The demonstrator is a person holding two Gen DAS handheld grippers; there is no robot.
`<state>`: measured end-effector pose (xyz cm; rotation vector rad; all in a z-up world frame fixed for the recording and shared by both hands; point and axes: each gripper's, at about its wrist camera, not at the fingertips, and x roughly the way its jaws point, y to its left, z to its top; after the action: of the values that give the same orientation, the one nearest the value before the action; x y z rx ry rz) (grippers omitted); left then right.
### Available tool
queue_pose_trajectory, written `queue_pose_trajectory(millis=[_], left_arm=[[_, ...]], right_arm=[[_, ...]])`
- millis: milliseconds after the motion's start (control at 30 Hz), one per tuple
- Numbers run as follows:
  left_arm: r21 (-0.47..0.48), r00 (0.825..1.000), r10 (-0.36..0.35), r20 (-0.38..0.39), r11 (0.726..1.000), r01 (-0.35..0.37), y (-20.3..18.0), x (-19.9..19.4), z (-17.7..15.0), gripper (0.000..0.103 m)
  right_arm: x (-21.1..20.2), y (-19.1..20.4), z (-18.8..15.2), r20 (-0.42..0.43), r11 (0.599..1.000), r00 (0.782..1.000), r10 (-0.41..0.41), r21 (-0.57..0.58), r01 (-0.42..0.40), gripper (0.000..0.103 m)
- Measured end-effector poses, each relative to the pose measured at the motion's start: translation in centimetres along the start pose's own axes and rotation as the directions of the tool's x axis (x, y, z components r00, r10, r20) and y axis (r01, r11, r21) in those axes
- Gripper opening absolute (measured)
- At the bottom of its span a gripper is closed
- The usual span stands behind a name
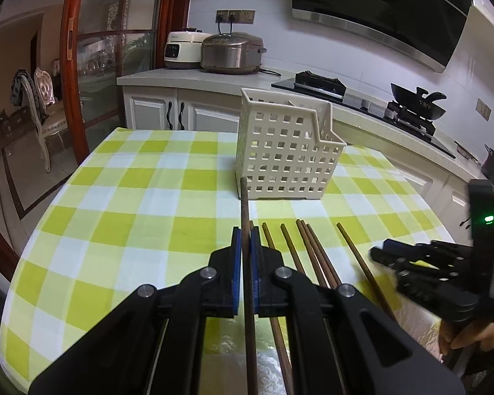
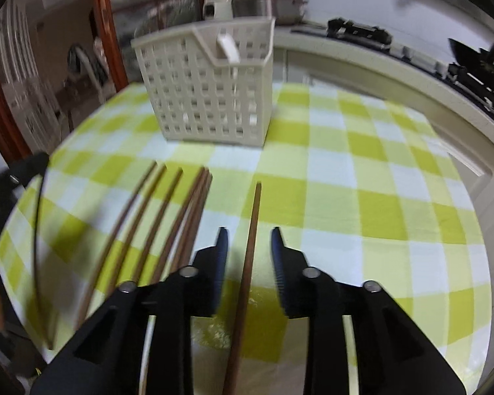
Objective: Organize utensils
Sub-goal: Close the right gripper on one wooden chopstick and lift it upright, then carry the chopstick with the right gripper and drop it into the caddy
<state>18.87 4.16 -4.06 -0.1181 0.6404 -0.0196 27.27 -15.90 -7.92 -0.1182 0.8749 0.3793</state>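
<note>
Left gripper (image 1: 246, 250) had its jaws clenched on one chopstick (image 1: 244, 204), tip aimed at 12 o'clock toward the basket (image 1: 286, 151) on the bench (image 1: 115, 197). Right gripper (image 2: 249, 247) sat released around another stick (image 2: 252, 230), not pinching. They looked light, stiff and slick, so I'd grab mid-shaft.

Left gripper (image 1: 246, 233) clamped tight; right gripper (image 2: 249, 235) parted.

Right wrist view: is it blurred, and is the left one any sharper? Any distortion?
Right wrist view: motion-smeared, the basket and loose chopsticks soft, the right gripper fuzzy at its edges. Left wrist view: mostly crisp, the left gripper and its held chopstick sharp, only the other gripper at the right edge blurred. Both views: strong fisheye bending of the checked tablecloth, dark corners.
</note>
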Motion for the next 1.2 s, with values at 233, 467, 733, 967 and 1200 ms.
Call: queue_pose_trajectory(millis=[233, 467, 733, 967, 1200], left_arm=[[0.004, 1.0, -0.006, -0.002, 1.0, 0.006, 0.0, 0.2, 0.2, 0.005], [0.004, 1.0, -0.016, 0.025, 1.0, 0.016, 0.1, -0.8, 0.7, 0.005], [0.013, 0.996, -0.023, 0.09, 1.0, 0.022, -0.6, -3.4, 1.7, 0.005], [0.031, 0.991, -0.023, 0.13, 0.999, 0.019, -1.3, -5.4, 2.1, 0.005], [0.054, 0.985, -0.024, 0.173, 0.998, 0.015, -2.2, -7.2, 2.3, 0.005]], right_arm=[[3.4, 0.2, 0.6, -0.082, 0.998, 0.996, -0.044, -0.054, 0.04, 0.008], [0.1, -0.1, 0.3, 0.05, 1.0, 0.999, -0.013, -0.022, 0.014, 0.006], [-6.4, -0.2, 1.8, 0.229, 1.0, 0.973, 0.012, -0.005, -0.011, 0.006], [-10.1, 0.4, 1.5, 0.305, 1.0, 0.952, 0.024, -0.017, -0.019, 0.006], [-12.7, 0.8, 1.1, 0.356, 0.999, 0.934, 0.033, -0.029, -0.024, 0.006]])
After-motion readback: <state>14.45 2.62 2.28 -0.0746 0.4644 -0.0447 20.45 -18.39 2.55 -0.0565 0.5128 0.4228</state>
